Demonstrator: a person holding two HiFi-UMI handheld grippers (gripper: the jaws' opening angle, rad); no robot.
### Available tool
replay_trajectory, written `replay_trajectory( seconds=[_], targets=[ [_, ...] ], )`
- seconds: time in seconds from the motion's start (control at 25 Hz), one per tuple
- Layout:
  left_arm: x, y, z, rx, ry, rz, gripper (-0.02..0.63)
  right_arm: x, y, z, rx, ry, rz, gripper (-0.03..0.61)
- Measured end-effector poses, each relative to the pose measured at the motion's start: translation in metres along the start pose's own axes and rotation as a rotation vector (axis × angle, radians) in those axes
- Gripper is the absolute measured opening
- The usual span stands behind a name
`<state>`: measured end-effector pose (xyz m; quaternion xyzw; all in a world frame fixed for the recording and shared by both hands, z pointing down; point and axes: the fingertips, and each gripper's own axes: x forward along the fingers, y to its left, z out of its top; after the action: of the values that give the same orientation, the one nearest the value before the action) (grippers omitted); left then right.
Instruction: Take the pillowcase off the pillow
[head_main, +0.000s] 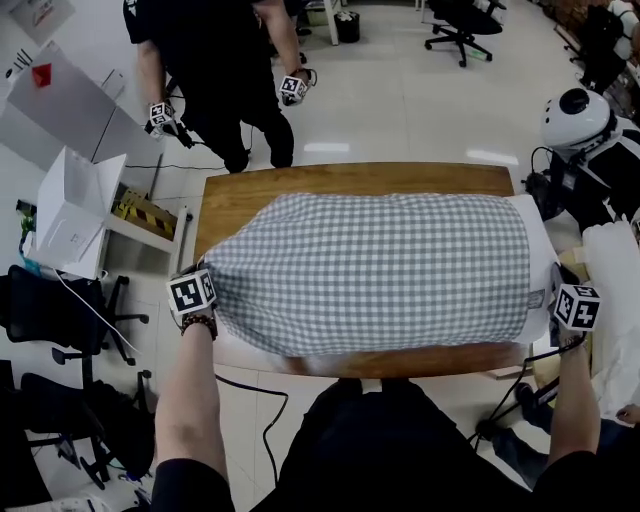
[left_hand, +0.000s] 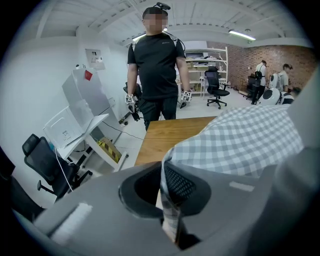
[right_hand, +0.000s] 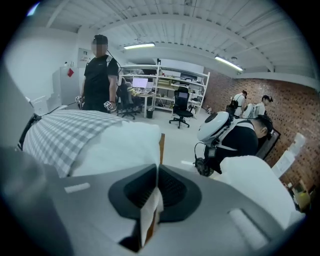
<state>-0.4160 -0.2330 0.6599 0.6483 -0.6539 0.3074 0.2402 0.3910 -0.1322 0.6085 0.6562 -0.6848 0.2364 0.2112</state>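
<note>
Clamping a fold of checked cloth, the left gripper (left_hand: 170, 202) is shut on the pillowcase (head_main: 370, 270) corner at the table's left end. The right gripper (right_hand: 152, 200) is pinched shut on white fabric, i.e. the bare pillow (head_main: 540, 235) end poking out opposite.

Case covers most of the pillow, so nothing's really off yet.

Risks: both bites are thin, so either could slip once the hands pull apart. If the case binds, the whole lot prob. drags across the table (head_main: 240, 195) and off the near edge, which it already crowds.

Room: office chairs (head_main: 60, 320) and a white stand (head_main: 75, 215) on the left, and a white bundle (head_main: 612, 270) close on the right, so sideways space is tight. A bystander (head_main: 215, 70) stands past the far edge, well apart.
</note>
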Motion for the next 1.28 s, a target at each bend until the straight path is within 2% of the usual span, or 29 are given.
replay_trajectory(
  seconds=[0.24,0.36,0.44,0.52,0.6,0.72,0.92,1.0,1.04,1.08,1.2,1.28],
  targets=[
    [0.014,-0.021,-0.016,-0.005,0.008,-0.092,0.009,0.019,0.013,-0.012,-0.034,0.006,0.037,0.017],
    [0.021,-0.03,-0.014,0.013,0.002,-0.132,0.086,0.027,0.02,-0.005,-0.057,0.002,0.034,0.04],
    [0.022,-0.032,-0.009,0.026,-0.005,-0.15,0.134,0.028,0.026,0.004,-0.06,-0.006,0.041,0.08],
    [0.019,-0.038,-0.003,0.03,-0.014,-0.171,0.161,0.024,0.031,0.014,-0.056,-0.019,0.053,0.118],
    [0.013,-0.05,0.002,0.049,-0.016,-0.204,0.185,0.019,0.037,0.027,-0.061,-0.041,0.069,0.123],
    [0.011,-0.084,0.003,0.184,-0.016,-0.289,0.234,0.013,0.045,0.043,-0.077,-0.065,0.107,0.133],
    [0.009,-0.131,-0.008,0.552,0.023,-0.42,0.268,0.006,0.06,0.063,-0.039,-0.065,0.149,0.137],
    [0.012,-0.143,-0.014,0.626,0.035,-0.458,0.277,0.007,0.058,0.063,-0.019,-0.057,0.146,0.15],
    [0.014,-0.148,-0.015,0.612,0.039,-0.48,0.279,0.008,0.056,0.062,0.001,-0.049,0.146,0.171],
    [0.014,-0.151,-0.014,0.556,0.044,-0.508,0.282,0.009,0.053,0.059,0.03,-0.039,0.148,0.197],
    [0.013,-0.157,-0.006,0.285,0.064,-0.589,0.287,0.014,0.043,0.045,0.12,-0.002,0.155,0.239],
    [0.017,-0.157,-0.007,0.199,0.089,-0.602,0.3,0.02,0.036,0.034,0.162,0.026,0.159,0.262]
  ],
)
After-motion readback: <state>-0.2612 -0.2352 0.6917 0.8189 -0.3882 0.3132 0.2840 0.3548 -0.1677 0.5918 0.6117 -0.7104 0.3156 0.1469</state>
